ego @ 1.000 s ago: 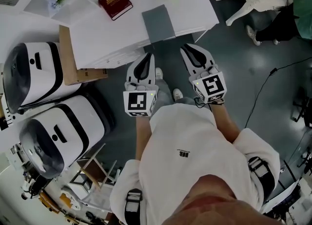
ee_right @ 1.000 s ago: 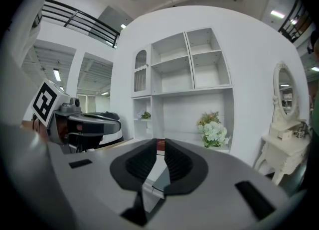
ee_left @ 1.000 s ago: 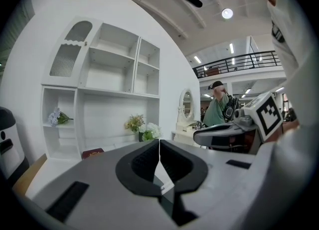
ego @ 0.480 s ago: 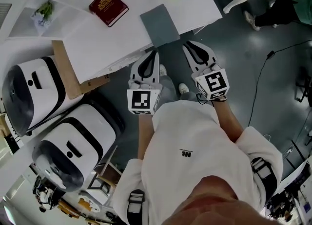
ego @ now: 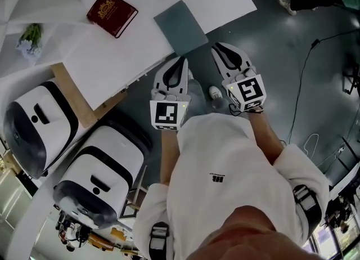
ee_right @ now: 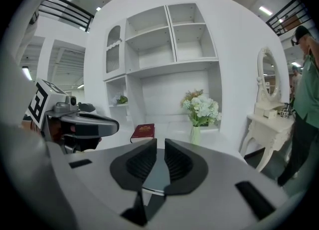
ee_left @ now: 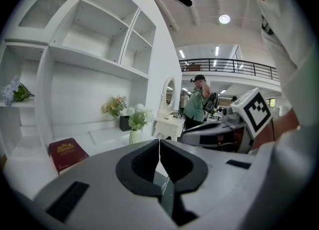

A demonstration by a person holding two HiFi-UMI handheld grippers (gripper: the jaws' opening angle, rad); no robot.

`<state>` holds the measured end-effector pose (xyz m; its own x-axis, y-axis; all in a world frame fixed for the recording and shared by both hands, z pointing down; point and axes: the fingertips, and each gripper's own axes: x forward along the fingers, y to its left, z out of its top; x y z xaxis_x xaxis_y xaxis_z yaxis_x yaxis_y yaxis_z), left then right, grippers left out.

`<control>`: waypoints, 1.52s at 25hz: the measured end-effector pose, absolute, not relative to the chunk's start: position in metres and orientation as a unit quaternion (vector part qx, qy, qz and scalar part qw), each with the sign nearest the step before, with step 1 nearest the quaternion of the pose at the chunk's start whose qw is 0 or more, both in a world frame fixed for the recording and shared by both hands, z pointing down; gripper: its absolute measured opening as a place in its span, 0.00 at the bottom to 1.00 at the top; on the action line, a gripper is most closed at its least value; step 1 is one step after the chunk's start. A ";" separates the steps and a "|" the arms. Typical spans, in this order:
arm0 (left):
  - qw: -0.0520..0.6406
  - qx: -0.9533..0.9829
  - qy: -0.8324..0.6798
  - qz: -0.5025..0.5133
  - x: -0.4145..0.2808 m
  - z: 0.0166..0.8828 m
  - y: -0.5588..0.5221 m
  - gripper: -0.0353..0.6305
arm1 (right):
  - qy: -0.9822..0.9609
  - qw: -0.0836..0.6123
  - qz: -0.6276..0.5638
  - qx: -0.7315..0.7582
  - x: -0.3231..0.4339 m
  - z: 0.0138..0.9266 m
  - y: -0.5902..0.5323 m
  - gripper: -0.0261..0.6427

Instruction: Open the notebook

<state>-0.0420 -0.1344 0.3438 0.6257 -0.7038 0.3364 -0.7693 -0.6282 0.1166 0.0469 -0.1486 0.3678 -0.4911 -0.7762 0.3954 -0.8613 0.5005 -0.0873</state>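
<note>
A closed grey notebook (ego: 181, 27) lies at the white table's (ego: 129, 56) near edge. My left gripper (ego: 179, 62) hangs just short of that edge, below the notebook and apart from it. In the left gripper view, the left gripper (ee_left: 159, 142) is shut, its tips touching and holding nothing. My right gripper (ego: 221, 48) floats over the floor to the right of the notebook's near corner. The right gripper (ee_right: 160, 142) is shut to a thin slit and empty. A grey strip of the notebook (ee_right: 158, 174) shows through the slit.
A dark red book (ego: 112, 13) lies further back on the table, left of the notebook. A vase of flowers (ee_right: 199, 112) stands behind. Two white machines (ego: 34, 124) (ego: 101, 171) and a wooden board (ego: 79, 104) crowd the left. A cable (ego: 306, 67) runs over the floor at the right. A person (ee_left: 197, 107) stands far off.
The head view has swung, so the table and the machines have turned in the picture. Both grippers stay shut at about the same spot before the notebook.
</note>
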 end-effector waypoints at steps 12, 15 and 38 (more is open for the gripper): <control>0.147 0.906 -0.368 0.146 -0.028 0.387 -0.159 0.05 | -0.832 0.168 0.172 0.501 0.054 0.418 -0.164 0.09; 0.152 0.909 -0.359 0.149 -0.025 0.396 -0.162 0.05 | -0.826 0.170 0.183 0.506 0.055 0.430 -0.166 0.09; 0.186 0.920 -0.295 0.179 -0.003 0.471 -0.175 0.05 | -0.791 0.195 0.256 0.520 0.059 0.520 -0.173 0.09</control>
<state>-0.0030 -0.1748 0.4712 0.7619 -0.4766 0.4386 -0.6095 -0.7568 0.2364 0.0590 -0.1729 0.5201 -0.3826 -0.7236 0.5745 -0.9229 0.3278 -0.2017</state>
